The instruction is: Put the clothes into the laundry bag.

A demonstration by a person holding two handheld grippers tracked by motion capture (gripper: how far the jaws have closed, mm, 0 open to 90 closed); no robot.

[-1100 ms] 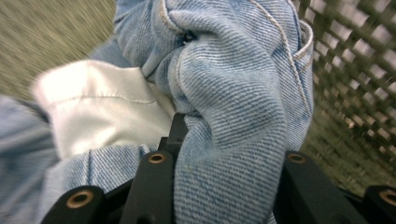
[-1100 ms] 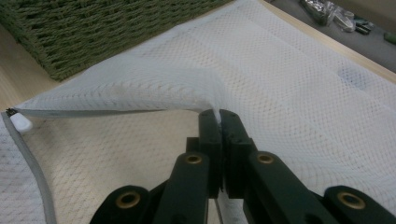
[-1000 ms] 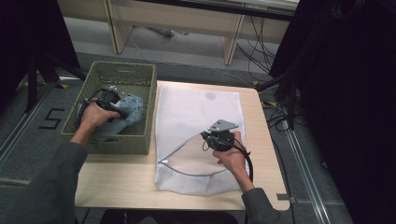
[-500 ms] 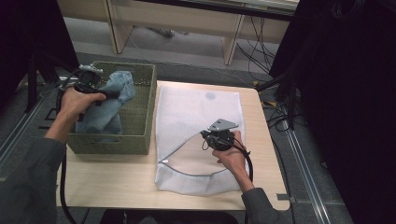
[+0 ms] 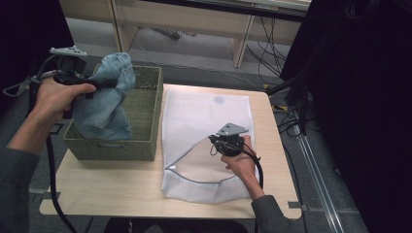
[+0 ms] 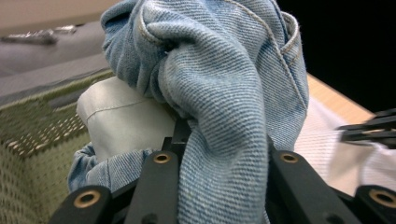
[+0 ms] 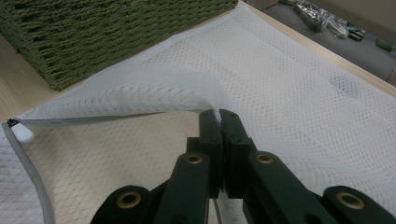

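A blue denim garment (image 5: 108,99) hangs above the green woven basket (image 5: 145,111), its lower end still inside. My left gripper (image 5: 99,83) is shut on its upper folds; the left gripper view has the denim (image 6: 233,116) bunched between the jaws. A white mesh laundry bag (image 5: 209,116) lies flat on the table, its zipper mouth gaping toward the front. My right gripper (image 5: 219,141) is shut on the upper edge of the mesh bag (image 7: 280,79) and holds it raised, so the mouth stands open. The zipper pull (image 7: 21,133) sits at the left.
The basket (image 7: 93,32) stands just left of the bag on the wooden table (image 5: 111,184). Cables trail from both grippers. Behind the table are desk legs (image 5: 240,46) and floor cables; black curtains hang at both sides.
My left gripper has lifted the denim garment out of the basket, up and to the left. The right gripper has stayed in place holding the bag's edge.
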